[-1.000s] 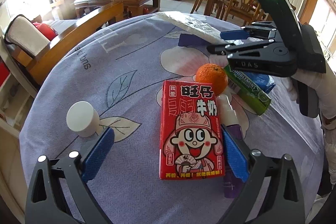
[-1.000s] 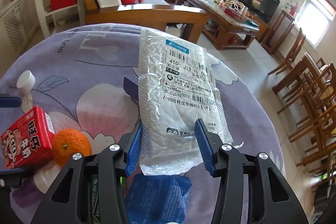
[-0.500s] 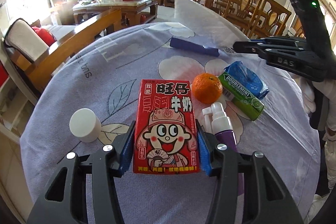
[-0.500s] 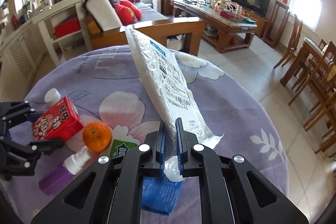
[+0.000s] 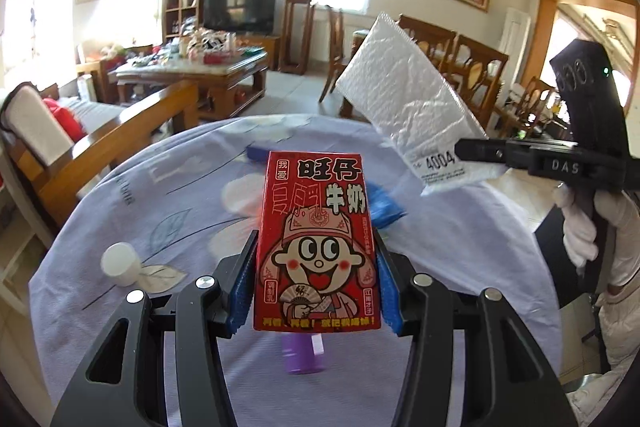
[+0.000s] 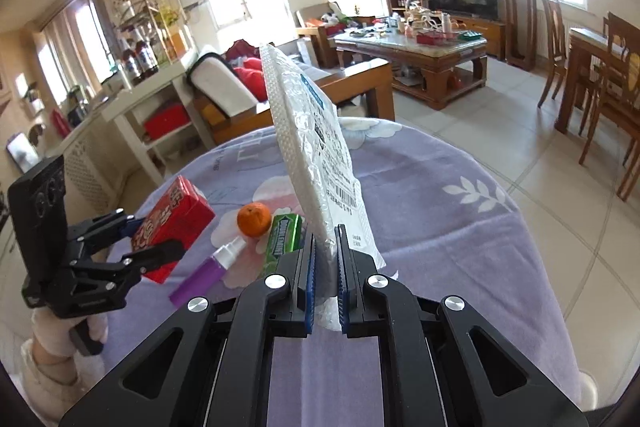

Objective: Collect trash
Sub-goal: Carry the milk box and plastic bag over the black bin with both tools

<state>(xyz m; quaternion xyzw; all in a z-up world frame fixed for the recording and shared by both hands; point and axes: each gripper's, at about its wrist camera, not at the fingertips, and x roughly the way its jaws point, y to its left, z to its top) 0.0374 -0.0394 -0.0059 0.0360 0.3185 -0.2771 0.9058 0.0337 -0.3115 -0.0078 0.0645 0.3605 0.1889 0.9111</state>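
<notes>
My left gripper (image 5: 314, 281) is shut on a red milk carton (image 5: 316, 247) and holds it above the purple-clothed round table (image 5: 180, 195). The carton (image 6: 172, 221) and left gripper (image 6: 138, 239) also show in the right wrist view. My right gripper (image 6: 325, 267) is shut on the lower edge of a white plastic mailer bag (image 6: 316, 155), held upright above the table. The bag (image 5: 404, 107) and right gripper (image 5: 464, 149) show in the left wrist view at upper right.
On the table lie an orange (image 6: 254, 219), a green gum pack (image 6: 284, 239), a purple spray bottle (image 6: 208, 273), a blue packet (image 5: 382, 205) and a white cap (image 5: 120, 263). A wooden sofa (image 6: 248, 107) and dining chairs (image 6: 600, 83) stand around.
Both grippers have risen off the table, the left with the red carton, the right with the bag. The bag now stands more upright.
</notes>
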